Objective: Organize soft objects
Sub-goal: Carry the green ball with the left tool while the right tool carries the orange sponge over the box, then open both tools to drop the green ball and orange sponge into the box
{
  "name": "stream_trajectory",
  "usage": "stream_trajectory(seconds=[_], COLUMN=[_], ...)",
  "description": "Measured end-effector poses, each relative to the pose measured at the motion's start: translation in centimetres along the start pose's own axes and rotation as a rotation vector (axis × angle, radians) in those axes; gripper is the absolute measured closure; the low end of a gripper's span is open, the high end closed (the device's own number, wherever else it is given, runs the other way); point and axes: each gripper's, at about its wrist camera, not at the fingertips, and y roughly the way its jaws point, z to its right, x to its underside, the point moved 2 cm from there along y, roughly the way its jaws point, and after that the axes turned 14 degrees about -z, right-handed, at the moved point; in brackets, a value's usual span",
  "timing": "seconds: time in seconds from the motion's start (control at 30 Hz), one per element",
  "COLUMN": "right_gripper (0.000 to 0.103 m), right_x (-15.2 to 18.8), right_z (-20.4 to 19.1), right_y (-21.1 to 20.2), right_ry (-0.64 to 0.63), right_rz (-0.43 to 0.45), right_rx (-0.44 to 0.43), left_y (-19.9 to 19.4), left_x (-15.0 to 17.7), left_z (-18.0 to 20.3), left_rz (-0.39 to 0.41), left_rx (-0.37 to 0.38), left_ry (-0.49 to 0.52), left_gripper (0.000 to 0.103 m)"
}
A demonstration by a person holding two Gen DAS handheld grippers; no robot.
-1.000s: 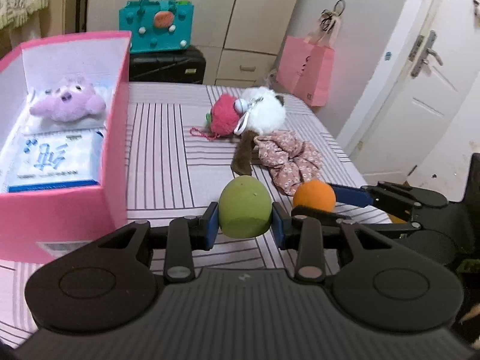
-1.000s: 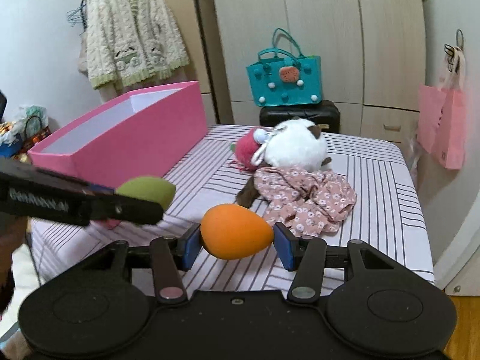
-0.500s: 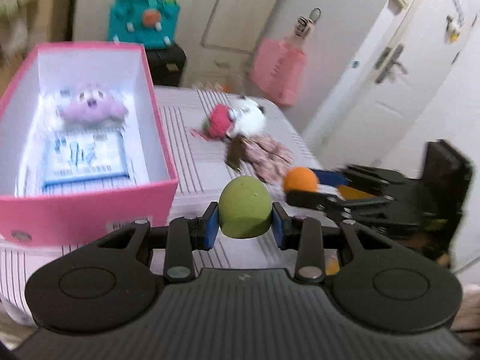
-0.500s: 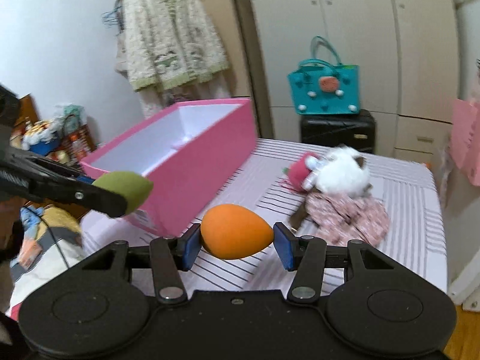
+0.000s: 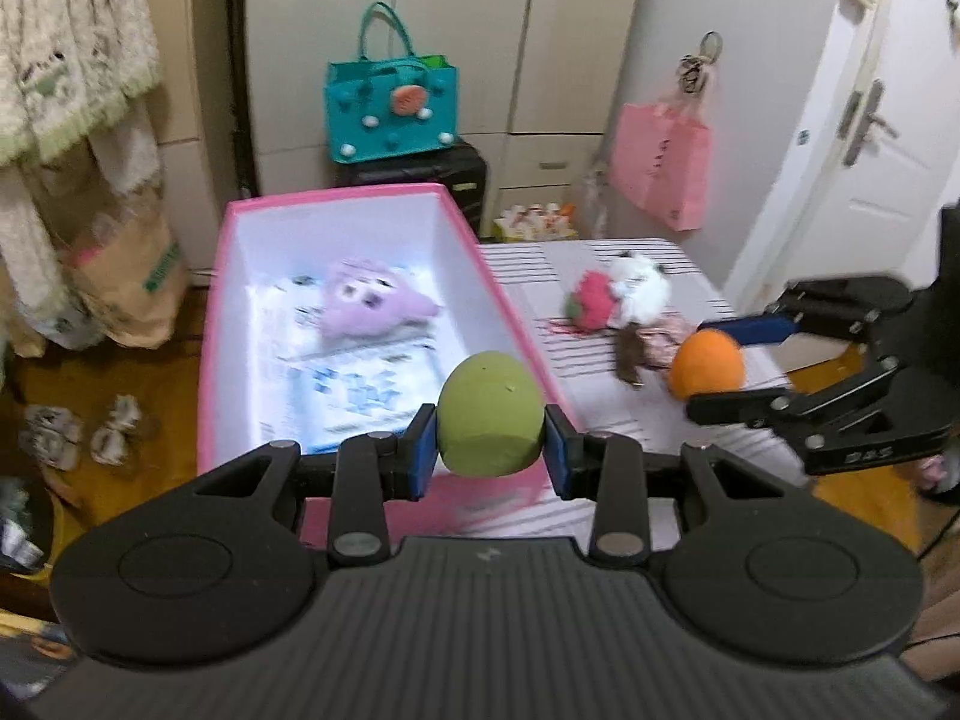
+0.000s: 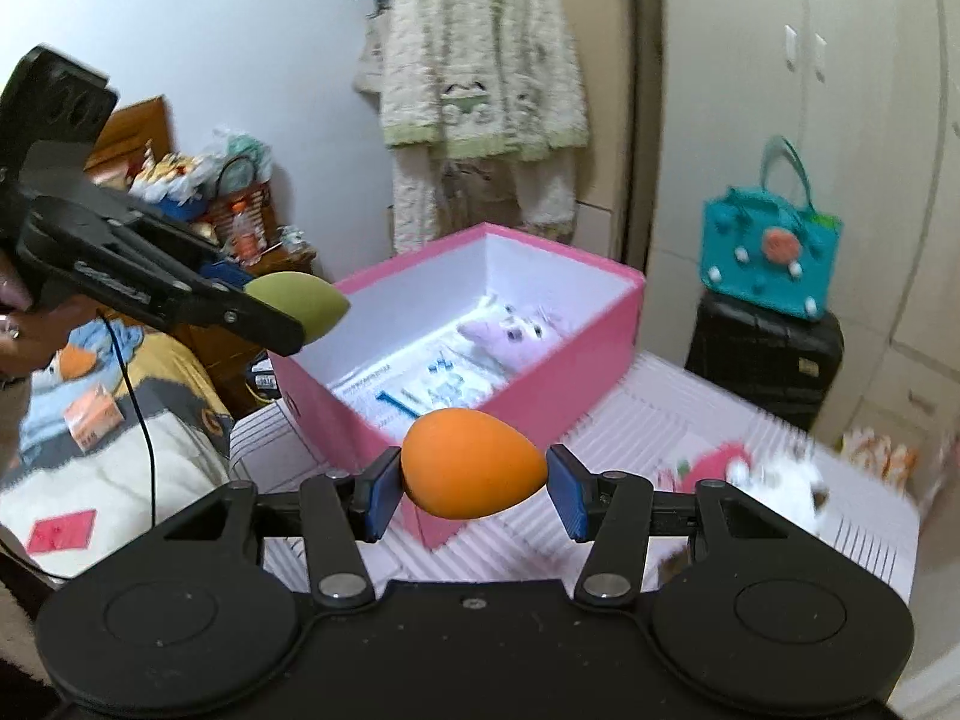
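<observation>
Pink box [image 5: 516, 324] blurred, white plush [image 6: 774, 480] smeared

The white plush [image 6: 774, 483] and red plush [image 6: 717, 462] near the counter's far right edge are smeared in the right wrist view. The print on the blue-and-white pack [image 5: 354, 390] inside the pink box [image 5: 522, 324] is too blurry to read. The green egg [image 6: 300, 306] is half hidden behind the left tongs [image 6: 273, 315]. The hanging sweater [image 5: 66, 42] is cut off at the picture's top left.
</observation>
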Motion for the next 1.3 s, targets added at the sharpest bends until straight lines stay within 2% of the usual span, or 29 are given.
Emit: stream_trajectory(seconds=[0.13,0.3,0.47,0.67,0.83,0.97,1.1,1.3], right_gripper=[0.046,0.046,0.046,0.046,0.046,0.046,0.046,0.046], right_x=[-3.2,-6.8,-9.5,-10.2,-10.8,-10.8,-11.2,-11.3], right_z=[0.0,1.0,1.9,0.8,0.0,-0.5,-0.7,-0.2], right_y=[1.1,4.1,8.5,12.7,14.9,16.9,18.3,19.5], right_ry=[-0.07,-0.107,-0.141,-0.26,-0.376,-0.444,-0.481,-0.48], right_rz=[0.006,-0.006,-0.079,-0.161,-0.209,-0.258,-0.306,-0.339], right_rx=[0.006,0.02,0.0,-0.014,-0.008,-0.02,-0.026,-0.028], left_y=[0.8,3.8,7.5,10.8,12.3,12.8,14.2,15.8], left_x=[-1.2,-2.8,-4.8,-6.1,-6.7,-7.0,-7.3,-7.4], left_z=[-2.1,-5.5,-7.2,-8.6,-8.2,-8.6,-9.4,-9.5], left_rz=[-0.024,-0.075,-0.108,-0.124,-0.101,-0.12,-0.187,-0.237], left_rx=[-0.049,-0.048,-0.058,-0.056,-0.163,-0.135,-0.102,-0.1], left_ry=[-0.012,-0.097,-0.096,-0.094,-0.008,-0.001,-0.019,-0.016], left_gripper=[0.067,0.067,0.067,0.067,0.067,0.067,0.067,0.066])
